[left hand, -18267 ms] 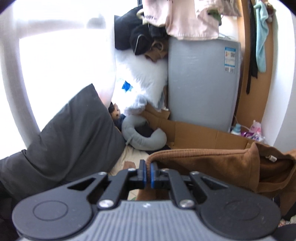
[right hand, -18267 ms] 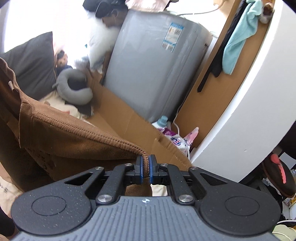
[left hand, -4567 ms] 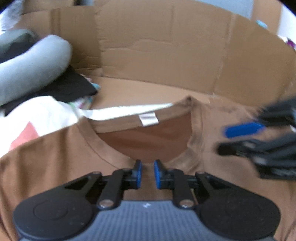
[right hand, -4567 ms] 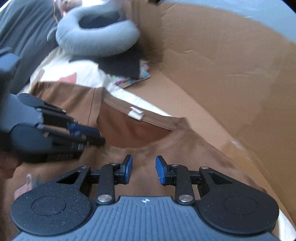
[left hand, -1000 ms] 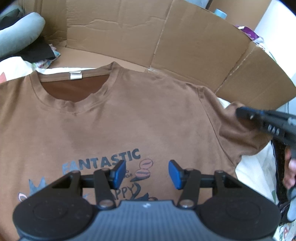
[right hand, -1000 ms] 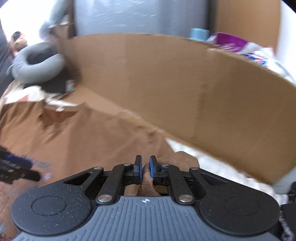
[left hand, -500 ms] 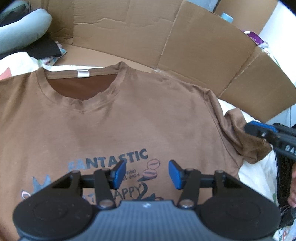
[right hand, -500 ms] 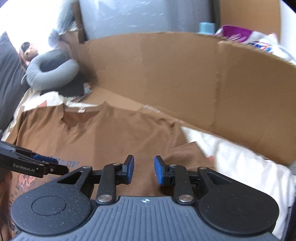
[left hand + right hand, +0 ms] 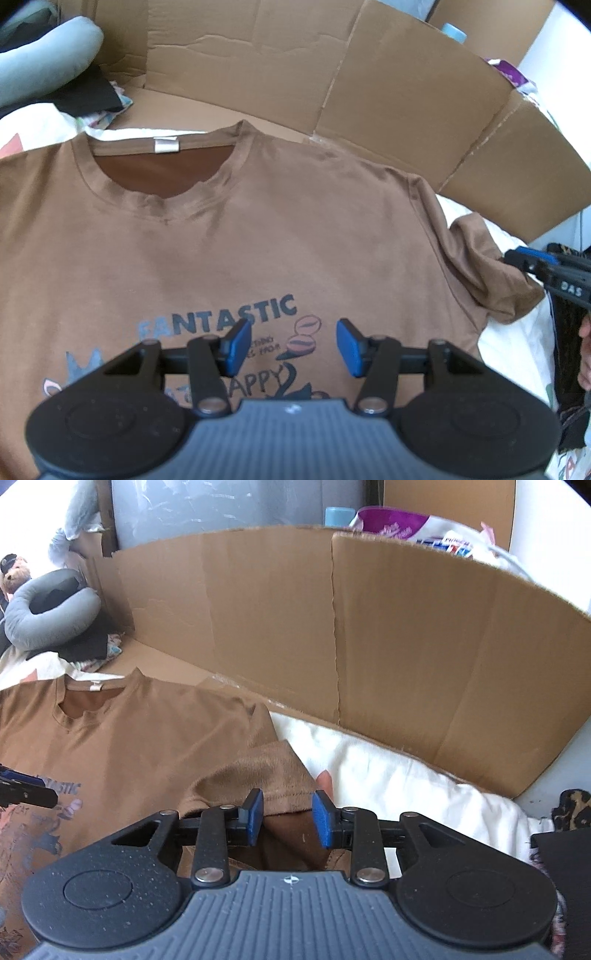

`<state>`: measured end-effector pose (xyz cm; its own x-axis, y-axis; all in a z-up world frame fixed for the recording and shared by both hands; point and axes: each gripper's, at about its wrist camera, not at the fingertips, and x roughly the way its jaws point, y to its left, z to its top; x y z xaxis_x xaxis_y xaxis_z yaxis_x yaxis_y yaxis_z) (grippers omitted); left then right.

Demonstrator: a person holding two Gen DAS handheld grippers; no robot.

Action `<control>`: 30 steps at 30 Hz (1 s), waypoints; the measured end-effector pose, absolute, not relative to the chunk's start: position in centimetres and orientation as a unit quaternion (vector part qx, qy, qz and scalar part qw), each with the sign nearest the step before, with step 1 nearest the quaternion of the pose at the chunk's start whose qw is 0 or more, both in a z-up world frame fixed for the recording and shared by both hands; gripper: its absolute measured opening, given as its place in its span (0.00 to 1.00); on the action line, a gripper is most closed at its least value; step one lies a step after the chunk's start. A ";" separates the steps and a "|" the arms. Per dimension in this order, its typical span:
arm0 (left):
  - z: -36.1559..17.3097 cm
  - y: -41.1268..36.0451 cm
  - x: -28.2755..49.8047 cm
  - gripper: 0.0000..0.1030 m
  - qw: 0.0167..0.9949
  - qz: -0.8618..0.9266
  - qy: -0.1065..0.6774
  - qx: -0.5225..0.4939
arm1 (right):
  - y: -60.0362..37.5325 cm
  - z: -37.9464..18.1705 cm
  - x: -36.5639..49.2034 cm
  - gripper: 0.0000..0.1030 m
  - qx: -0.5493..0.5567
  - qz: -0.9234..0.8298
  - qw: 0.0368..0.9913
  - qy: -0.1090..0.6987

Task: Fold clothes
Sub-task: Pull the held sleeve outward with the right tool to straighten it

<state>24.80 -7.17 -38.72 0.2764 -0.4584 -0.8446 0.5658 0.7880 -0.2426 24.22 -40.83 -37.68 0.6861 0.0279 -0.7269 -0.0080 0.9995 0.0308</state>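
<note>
Right gripper [image 9: 287, 818] just let go of the sleeve [image 9: 258, 775]: a second ago it was pinched shut on it, now the jaws are opening, cloth lying loose between them. Left gripper [image 9: 291, 347] hangs apart and empty over the print, unmoved. Shirt [image 9: 258, 240] lies front up and flat on the white bedding [image 9: 388, 775], sleeve still rumpled. Spreading looks done; folding not started. Cardboard wall [image 9: 369, 627] behind, neck pillow [image 9: 48, 605] far left.
</note>
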 end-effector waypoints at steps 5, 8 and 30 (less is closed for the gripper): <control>-38.9 -7.4 24.8 0.53 0.796 -0.321 0.510 0.056 | -40.6 -39.2 25.1 0.35 0.008 0.009 0.915 0.403; -39.1 -7.5 24.9 0.53 0.796 -0.321 0.511 0.057 | -40.3 -39.8 25.6 0.35 -0.003 0.013 0.916 0.401; -39.0 -7.4 25.6 0.53 0.799 -0.320 0.506 0.052 | -40.9 -38.6 25.9 0.02 -0.050 0.029 0.907 0.416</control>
<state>25.62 -7.37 -38.97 0.2835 -0.4581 -0.8425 0.5638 0.7903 -0.2400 25.93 -40.89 -38.57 0.6517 0.0119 -0.7584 -0.0947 0.9933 -0.0658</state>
